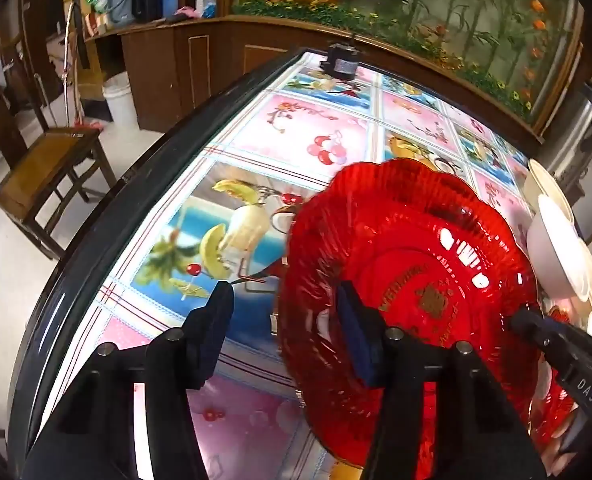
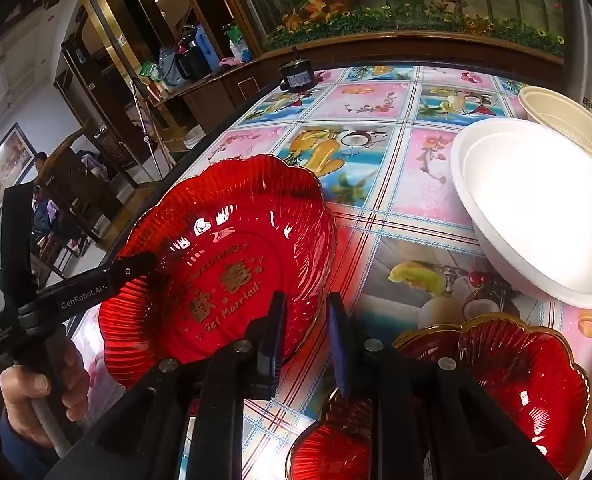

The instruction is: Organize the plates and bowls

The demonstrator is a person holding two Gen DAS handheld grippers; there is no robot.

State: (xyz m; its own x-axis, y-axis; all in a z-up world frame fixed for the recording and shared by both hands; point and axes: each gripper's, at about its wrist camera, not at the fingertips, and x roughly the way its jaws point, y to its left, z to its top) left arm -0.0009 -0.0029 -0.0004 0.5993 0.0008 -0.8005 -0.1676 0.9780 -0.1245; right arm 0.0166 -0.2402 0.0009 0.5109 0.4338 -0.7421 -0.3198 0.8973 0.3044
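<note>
A large red scalloped glass plate [image 1: 416,280] with gold lettering is tilted up off the table; it also shows in the right wrist view [image 2: 224,256]. My left gripper [image 1: 286,300] is open, its jaws straddling the plate's left rim; in the right wrist view one left finger [image 2: 136,266] lies on that rim. My right gripper [image 2: 306,316] has its jaws around the plate's near rim with a gap showing; whether it grips is unclear. It also shows at the plate's right edge in the left wrist view [image 1: 532,320]. Two smaller red plates [image 2: 516,384] lie near right.
A white bowl [image 2: 536,216] and a cream bowl [image 2: 568,124] stand at the right on the table [image 2: 376,128], which has a fruit-patterned cloth. A small black device [image 1: 342,62] sits at the far edge. A wooden chair [image 1: 44,168] stands left of the table.
</note>
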